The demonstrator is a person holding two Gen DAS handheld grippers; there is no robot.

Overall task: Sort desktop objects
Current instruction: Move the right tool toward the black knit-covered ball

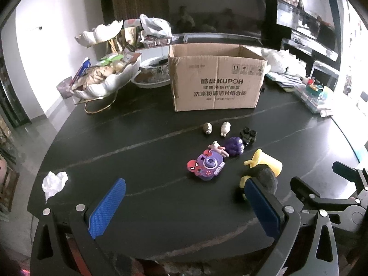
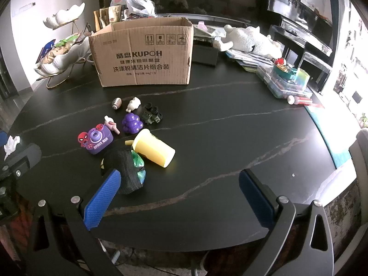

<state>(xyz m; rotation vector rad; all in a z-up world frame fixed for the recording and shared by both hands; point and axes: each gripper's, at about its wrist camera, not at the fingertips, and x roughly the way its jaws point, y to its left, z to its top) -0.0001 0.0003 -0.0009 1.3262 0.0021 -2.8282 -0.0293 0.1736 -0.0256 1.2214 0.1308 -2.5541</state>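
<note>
Blue-padded left gripper (image 1: 184,203) and right gripper (image 2: 178,196) both wide apart, holding nothing, near toys by cardboard box (image 2: 142,53)

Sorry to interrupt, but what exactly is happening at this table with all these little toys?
A person holds a gripper in each hand over a dark table, and neither holds anything: the left gripper and right gripper are both open. A cluster of small toys, including a purple Spider-Man camera, purple grapes and a yellow cup on its side, lies in front of an open cardboard box.
</note>
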